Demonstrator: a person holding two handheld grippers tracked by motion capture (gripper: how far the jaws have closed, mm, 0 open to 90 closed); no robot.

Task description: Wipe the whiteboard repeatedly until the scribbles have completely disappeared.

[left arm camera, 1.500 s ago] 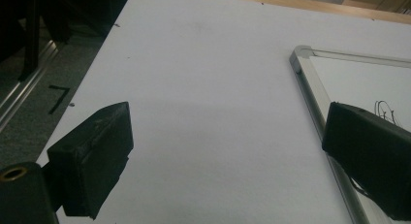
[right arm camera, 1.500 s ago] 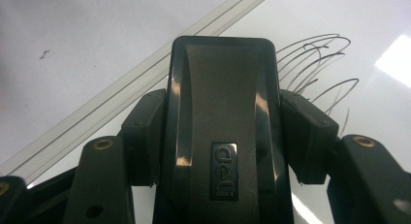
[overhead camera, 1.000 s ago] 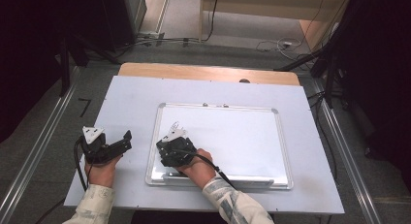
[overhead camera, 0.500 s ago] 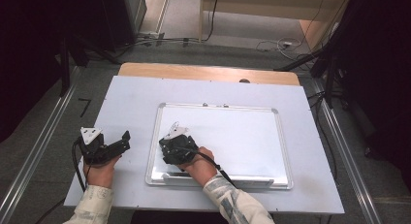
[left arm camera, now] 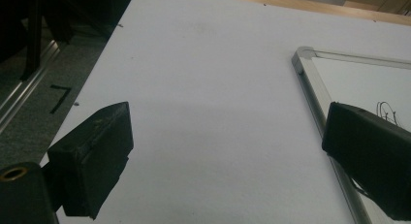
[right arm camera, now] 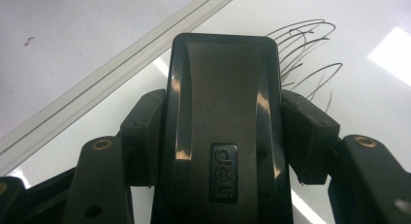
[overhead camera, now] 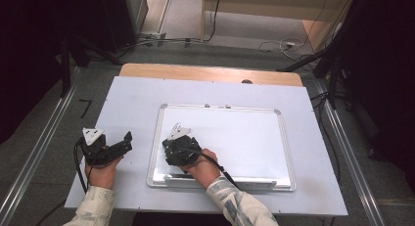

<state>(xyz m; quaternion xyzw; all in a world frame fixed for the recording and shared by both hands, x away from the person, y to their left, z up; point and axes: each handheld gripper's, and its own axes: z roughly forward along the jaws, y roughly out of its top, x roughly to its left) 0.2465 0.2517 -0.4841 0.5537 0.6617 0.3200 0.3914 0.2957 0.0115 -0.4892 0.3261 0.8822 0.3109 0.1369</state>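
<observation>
At the near left corner of the whiteboard (overhead camera: 288,138), my right gripper (overhead camera: 178,148) clamps a black board eraser (right arm camera: 223,132), both jaws pressed against its long sides with the maker's badge facing my camera. The eraser lies flat on the white surface, just inside the aluminium frame, and a tangle of thin pen scribbles (right arm camera: 305,49) shows directly beyond its front edge. My left gripper (overhead camera: 110,148) rests on the pale table (overhead camera: 127,96) to the left of the board, jaws spread wide and holding nothing, the board's frame (left arm camera: 310,83) running past its right-hand jaw. As I read it, the wiping step is in hand: the eraser is gripped and down, but the marks ahead of it are not yet cleared. The next move, I judge, calls for pushing the eraser forward over the scribbles with steady downward pressure, keeping it flat so the whole pad sweeps them, perhaps with my free gripper steadying the frame.
</observation>
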